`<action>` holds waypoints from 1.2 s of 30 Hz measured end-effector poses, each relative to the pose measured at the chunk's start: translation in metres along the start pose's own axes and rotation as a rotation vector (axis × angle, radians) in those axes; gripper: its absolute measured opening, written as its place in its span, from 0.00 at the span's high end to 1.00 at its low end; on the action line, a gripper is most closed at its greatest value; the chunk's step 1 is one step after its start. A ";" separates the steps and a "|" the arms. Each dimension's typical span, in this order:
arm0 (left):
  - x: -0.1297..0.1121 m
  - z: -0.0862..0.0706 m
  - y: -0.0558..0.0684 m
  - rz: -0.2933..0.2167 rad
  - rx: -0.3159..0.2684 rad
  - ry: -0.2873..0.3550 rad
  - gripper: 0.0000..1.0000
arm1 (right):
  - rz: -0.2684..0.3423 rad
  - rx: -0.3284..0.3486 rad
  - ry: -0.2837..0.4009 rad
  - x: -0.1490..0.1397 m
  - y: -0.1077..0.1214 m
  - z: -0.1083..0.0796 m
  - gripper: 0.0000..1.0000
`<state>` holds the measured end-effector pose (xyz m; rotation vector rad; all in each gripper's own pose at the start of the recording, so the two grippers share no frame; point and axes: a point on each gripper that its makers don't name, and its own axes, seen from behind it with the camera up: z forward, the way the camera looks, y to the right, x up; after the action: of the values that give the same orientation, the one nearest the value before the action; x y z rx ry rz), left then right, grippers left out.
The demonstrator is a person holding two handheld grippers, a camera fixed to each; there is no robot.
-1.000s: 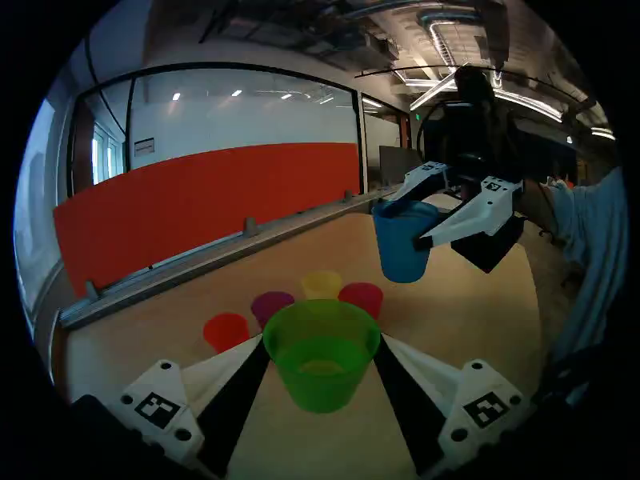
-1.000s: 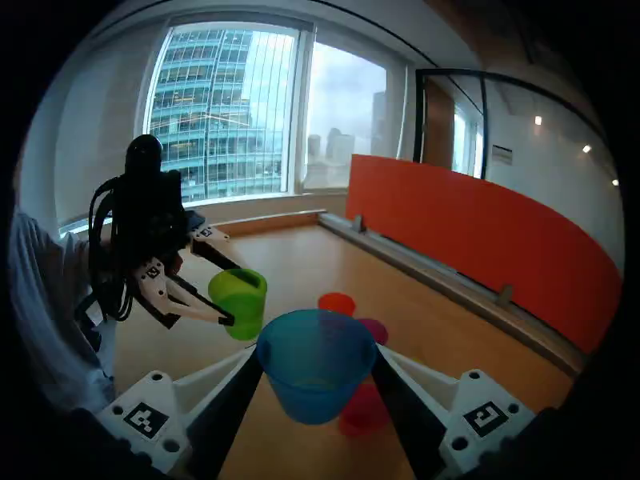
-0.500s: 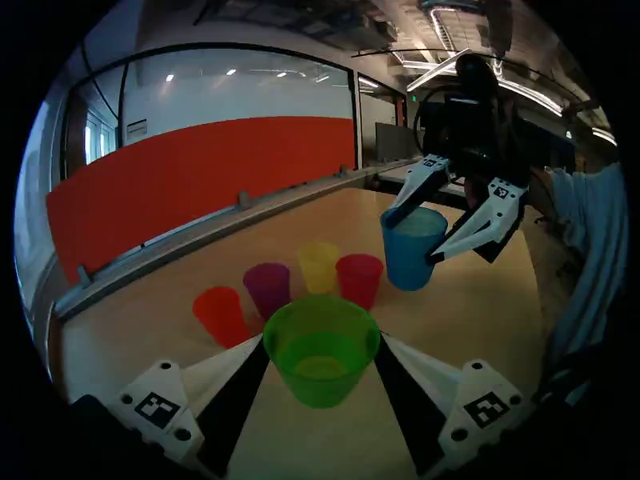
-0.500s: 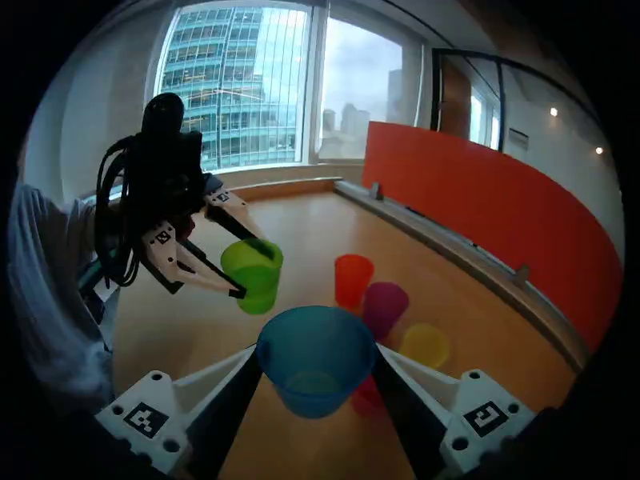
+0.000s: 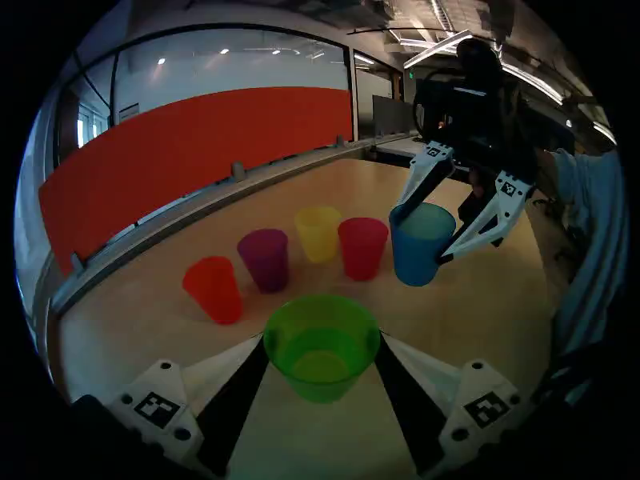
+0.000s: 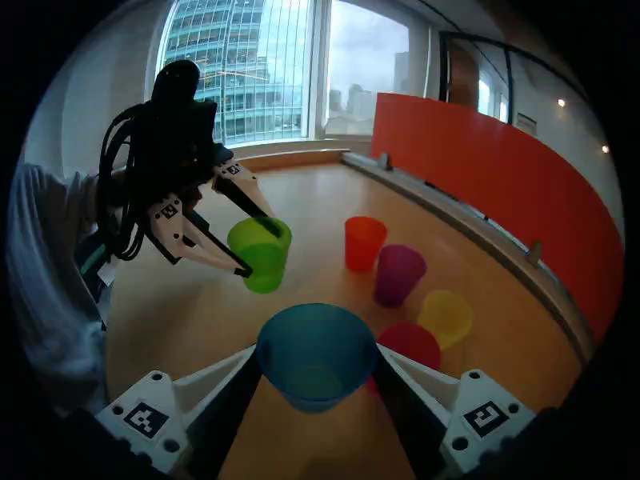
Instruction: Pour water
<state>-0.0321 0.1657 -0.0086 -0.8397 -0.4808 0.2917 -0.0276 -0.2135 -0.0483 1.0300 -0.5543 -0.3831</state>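
A green cup (image 5: 322, 352) is held between the two fingers of the left gripper (image 5: 322, 342), which is clamped on its sides just under the rim. The cup is kept upright, with its open mouth seen from above. A blue cup (image 6: 316, 364) is gripped in the same way by the right gripper (image 6: 316, 356), both fingers pressed against its sides, and it too is held upright. Whether water lies in either cup cannot be told.

In the left gripper view the blue cup is seen at the right, farther off, carried above the counter (image 5: 480, 304) and just beside the right end of a row of four cups. The row is made up, from left to right, of an orange cup (image 5: 213, 288), a purple cup (image 5: 266, 259), a yellow cup (image 5: 318, 233) and a red cup (image 5: 362, 247). All four are stood upright on the counter in a slight curve, close together. The green cup is held nearer than the row and apart from it.

A light sleeve (image 5: 588, 240) is seen at the right edge, behind the right gripper. The far side of the counter is closed off by a low rail and a long orange-red panel (image 5: 184, 152). In the right gripper view a large window (image 6: 240, 72) with tall buildings outside is seen at the far end.
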 end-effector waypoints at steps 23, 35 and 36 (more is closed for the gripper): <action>-0.033 0.021 -0.004 -0.041 -0.025 -0.071 0.12 | 0.004 0.015 -0.064 -0.030 0.000 0.024 0.07; -0.038 0.022 -0.006 -0.066 -0.028 -0.062 0.11 | 0.003 0.015 -0.080 -0.035 -0.001 0.029 0.06; -0.039 0.022 -0.006 -0.066 -0.028 -0.061 0.11 | 0.003 0.016 -0.081 -0.035 -0.001 0.029 0.07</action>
<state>-0.0762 0.1593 -0.0025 -0.8419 -0.5691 0.2508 -0.0732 -0.2152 -0.0464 1.0322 -0.6324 -0.4196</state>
